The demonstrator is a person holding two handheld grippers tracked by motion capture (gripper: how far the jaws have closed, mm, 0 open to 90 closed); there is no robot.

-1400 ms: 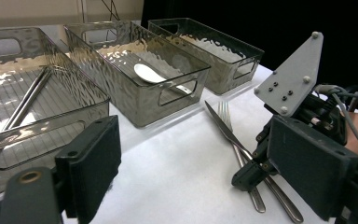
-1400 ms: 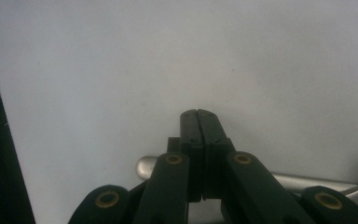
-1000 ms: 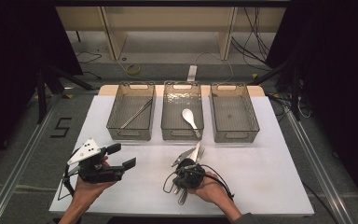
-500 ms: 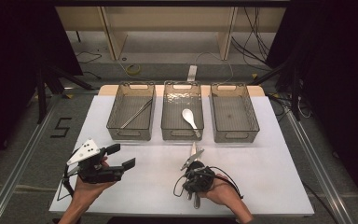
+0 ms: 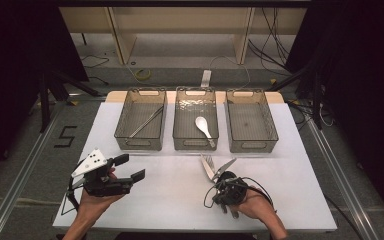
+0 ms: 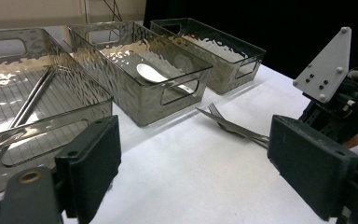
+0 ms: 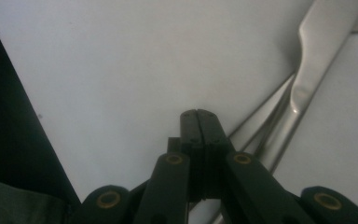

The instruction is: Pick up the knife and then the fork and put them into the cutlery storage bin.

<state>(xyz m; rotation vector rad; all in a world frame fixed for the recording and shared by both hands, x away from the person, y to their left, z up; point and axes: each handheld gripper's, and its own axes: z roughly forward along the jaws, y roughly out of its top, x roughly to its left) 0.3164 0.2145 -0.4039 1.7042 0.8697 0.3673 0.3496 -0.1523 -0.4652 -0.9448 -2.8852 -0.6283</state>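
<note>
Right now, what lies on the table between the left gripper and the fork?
Nothing: in the high view, only bare white table separates the left gripper from the fork.

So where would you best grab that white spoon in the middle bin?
Probably by its slim handle, coming straight down from above. The white spoon lies flat on the floor of the middle bin, whose walls block any sideways approach. The handle runs toward the bin's near wall and is narrow enough for tongs to close across it, while the rounded bowl would likely slip.
</note>
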